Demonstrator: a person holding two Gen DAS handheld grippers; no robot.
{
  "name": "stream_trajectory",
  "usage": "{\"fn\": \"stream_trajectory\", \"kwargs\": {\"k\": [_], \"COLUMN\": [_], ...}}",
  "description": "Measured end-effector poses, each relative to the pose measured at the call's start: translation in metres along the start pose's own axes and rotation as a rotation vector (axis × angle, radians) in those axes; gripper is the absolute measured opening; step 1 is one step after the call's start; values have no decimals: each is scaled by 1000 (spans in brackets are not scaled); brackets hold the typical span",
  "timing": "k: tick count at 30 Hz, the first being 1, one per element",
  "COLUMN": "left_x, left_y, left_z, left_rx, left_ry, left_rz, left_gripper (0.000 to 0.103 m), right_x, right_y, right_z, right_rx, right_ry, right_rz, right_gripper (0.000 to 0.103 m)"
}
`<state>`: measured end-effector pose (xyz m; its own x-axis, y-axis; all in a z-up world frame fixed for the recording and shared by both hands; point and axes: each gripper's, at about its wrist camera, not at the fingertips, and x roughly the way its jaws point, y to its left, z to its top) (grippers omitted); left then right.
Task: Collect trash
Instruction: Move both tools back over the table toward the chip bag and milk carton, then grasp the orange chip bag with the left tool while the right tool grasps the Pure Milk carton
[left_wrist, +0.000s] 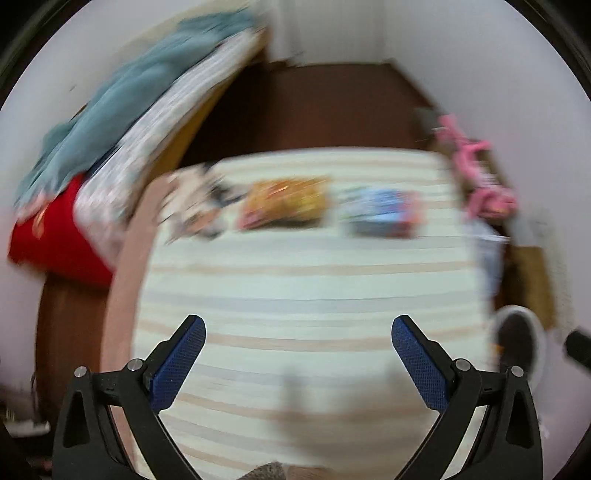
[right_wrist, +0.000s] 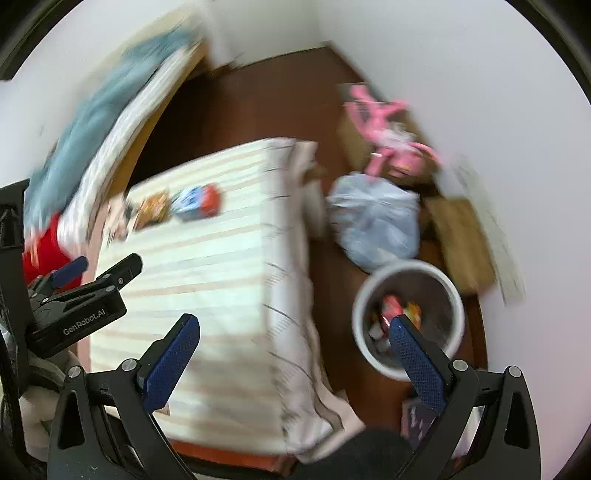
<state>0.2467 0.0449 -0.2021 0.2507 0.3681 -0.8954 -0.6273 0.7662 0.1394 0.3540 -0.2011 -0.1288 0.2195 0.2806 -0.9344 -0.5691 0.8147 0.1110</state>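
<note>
Three snack wrappers lie in a row at the far end of the striped bed (left_wrist: 295, 295): a black-and-white one (left_wrist: 192, 206), an orange one (left_wrist: 284, 203) and a blue-and-red one (left_wrist: 380, 210). They also show in the right wrist view, with the blue-and-red wrapper (right_wrist: 197, 203) nearest the bed's middle. A white trash bin (right_wrist: 408, 317) with wrappers inside stands on the floor right of the bed. My left gripper (left_wrist: 297, 325) is open and empty above the bed. My right gripper (right_wrist: 293, 325) is open and empty, its right finger over the bin. Both views are blurred.
A tied light-blue plastic bag (right_wrist: 376, 221) sits beyond the bin. A pink toy (right_wrist: 384, 129) and cardboard boxes (right_wrist: 461, 243) lie along the right wall. A second bed with a teal blanket (left_wrist: 122, 96) and a red cloth (left_wrist: 55, 236) stands at left.
</note>
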Motion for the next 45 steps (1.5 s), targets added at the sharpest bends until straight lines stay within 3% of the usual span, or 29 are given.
{"fn": "stream_trajectory", "kwargs": {"k": [3,9,15,19,23,26,27,31,34,37,38,40,41,42,43,45], "left_x": [49,102,124,125,121,114,111,105,107,118,124,134,134,132,133,134], "left_y": [41,89,105,102,97,83,74,31,-1,-13,-17,-19,-18,-17,-15,-10], "left_z": [1,3,13,24,37,49,53,64,69,76,78,82,84,86,88,87], "left_rx": [-54,-134,-150,-137,-129,-60,-9,255,457,571,601,628,624,612,597,556], "left_ry": [63,123,134,123,98,49,29,-51,-113,-129,-122,-101,-96,-94,-78,-46], "left_rz": [64,106,92,84,42,7,3,-17,-13,-7,-1,-2,-22,-41,-48,-73], "left_gripper": [103,103,103,103,103,103,103,103,103,102,99,67,64,47,22,9], "right_x": [57,168,237,260,271,269,267,258,253,251,250,252,250,250,250,250], "right_y": [55,142,184,191,184,168,157,113,95,78,77,75,74,75,75,89], "right_z": [44,109,148,159,165,166,166,165,162,152,152,150,149,148,146,146], "right_rx": [-140,-410,-617,-674,-612,-489,-423,-197,-133,-105,-110,-123,-129,-135,-141,-153], "right_ry": [82,213,246,275,310,306,309,303,285,290,286,287,283,277,269,257], "right_rz": [-29,-129,-283,-239,-141,-86,-81,-101,-70,-8,-16,-35,-37,-42,-49,-67], "right_gripper": [103,103,103,103,103,93,77,76,76,77,77,77,77,77,77,77]}}
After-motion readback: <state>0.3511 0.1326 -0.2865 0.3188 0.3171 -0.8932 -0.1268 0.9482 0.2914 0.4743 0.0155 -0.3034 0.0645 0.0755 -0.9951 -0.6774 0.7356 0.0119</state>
